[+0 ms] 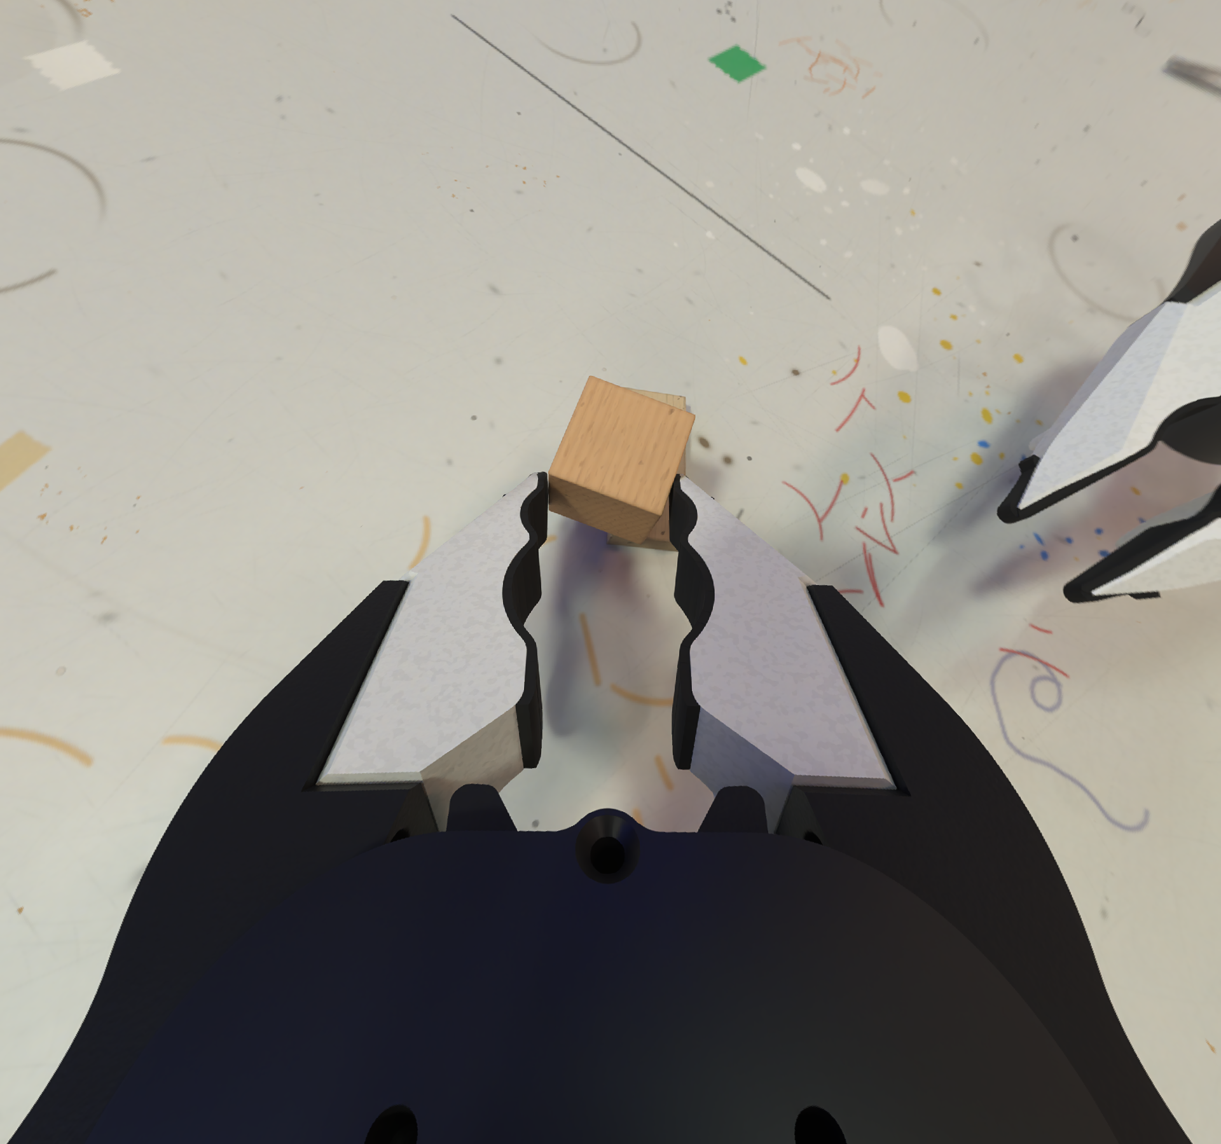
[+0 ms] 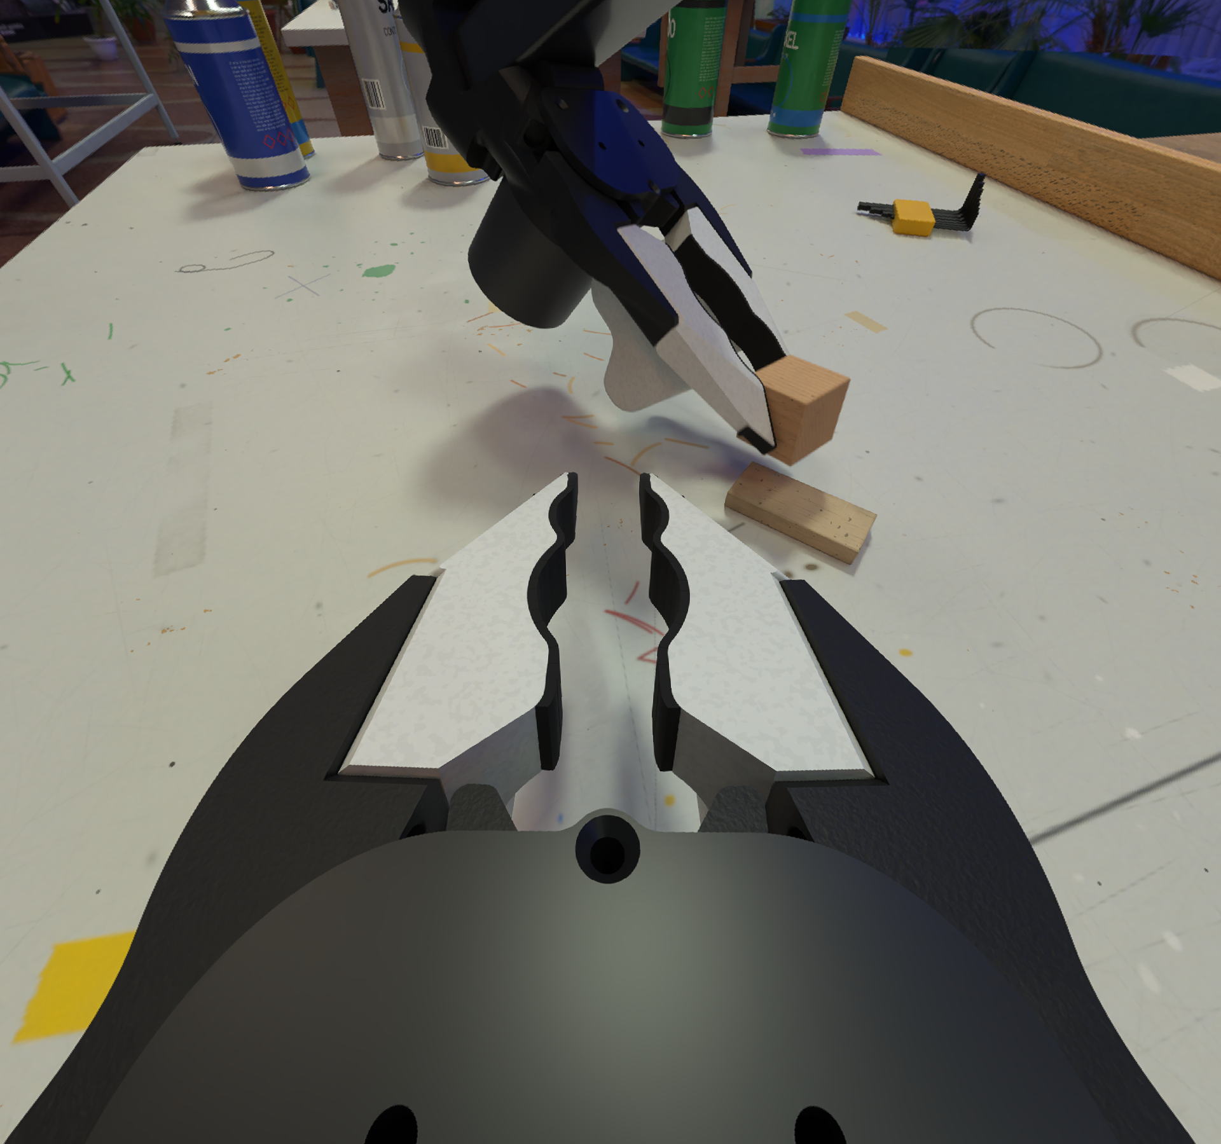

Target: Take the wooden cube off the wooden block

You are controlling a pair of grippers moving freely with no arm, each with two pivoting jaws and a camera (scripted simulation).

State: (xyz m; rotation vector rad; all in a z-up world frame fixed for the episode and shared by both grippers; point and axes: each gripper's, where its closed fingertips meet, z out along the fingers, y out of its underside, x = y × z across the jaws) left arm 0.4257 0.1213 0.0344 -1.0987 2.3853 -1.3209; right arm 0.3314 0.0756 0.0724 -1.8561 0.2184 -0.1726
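My left gripper (image 1: 609, 498) is shut on the wooden cube (image 1: 618, 451) and holds it by its near sides at the fingertips. In the right wrist view the left gripper (image 2: 766, 412) holds the cube (image 2: 809, 408) lifted a little above the flat wooden block (image 2: 803, 511), which lies on the white table; the two are apart. In the left wrist view the block (image 1: 670, 400) shows only as pale edges behind and under the cube. My right gripper (image 2: 608, 481) is open and empty, low over the table, left of the block. It shows at the right edge of the left wrist view (image 1: 1083, 551).
Several spray cans (image 2: 238, 95) stand along the table's far edge. A long wooden plank (image 2: 1031, 148) runs along the right side. A set of hex keys with a yellow holder (image 2: 915, 217) lies near it. A yellow tape patch (image 2: 73, 980) is at the near left.
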